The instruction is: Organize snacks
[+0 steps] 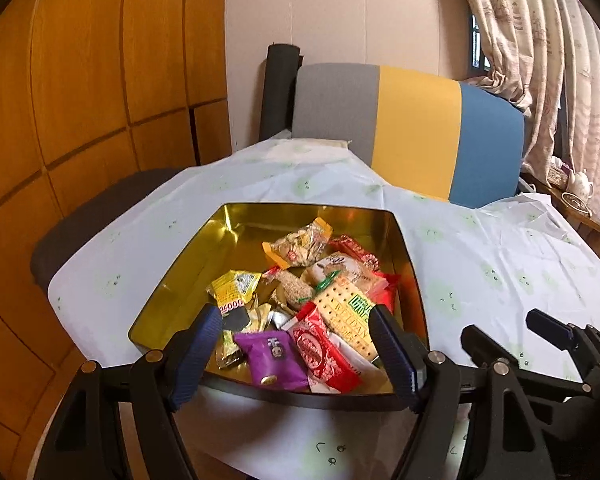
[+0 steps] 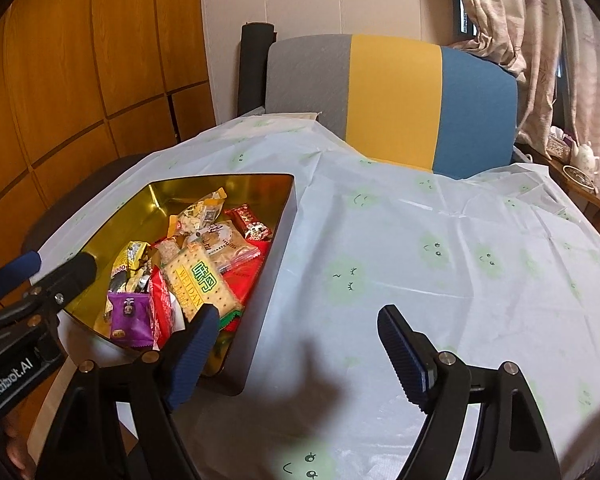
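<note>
Field notes, both grippers over the table. Landmark: the gold tin (image 1: 236,226), a metal box with a gilt inside, sitting on the pale tablecloth (image 1: 480,264) printed with green faces.

My left gripper (image 1: 296,344) hangs at the tin's near rim, pointing down into it. Its fingers (image 1: 198,336) stand wide apart, with nothing pinched between them; the snacks lie lower, inside the tin, seen through the gap.

My right gripper (image 2: 294,350) is just off the tin's right wall, over bare cloth. Its jaws are wide apart and hold nothing. The left-side finger (image 2: 198,334) overlaps the tin's near right corner in view; whether it touches the rim I cannot tell.

Snacks, all inside the tin, heaped toward its near and right side:
- purple packet (image 1: 270,358), nearest the rim.
- red wafer bar (image 1: 320,352), just right of the purple one.
- cracker pack (image 1: 346,312) with green lettering, lying across the heap.
- yellow sachet (image 1: 234,286), toward the left of the heap.
- clear-and-orange packet (image 1: 300,244), farthest in, its far-left floor bare beside it.

Beyond the tin: a chair back (image 1: 412,128) in grey, yellow and blue, against the table's far edge. Wooden panelling (image 1: 80,80) to the tin's left, a curtain (image 1: 560,60) to its far right.
</note>
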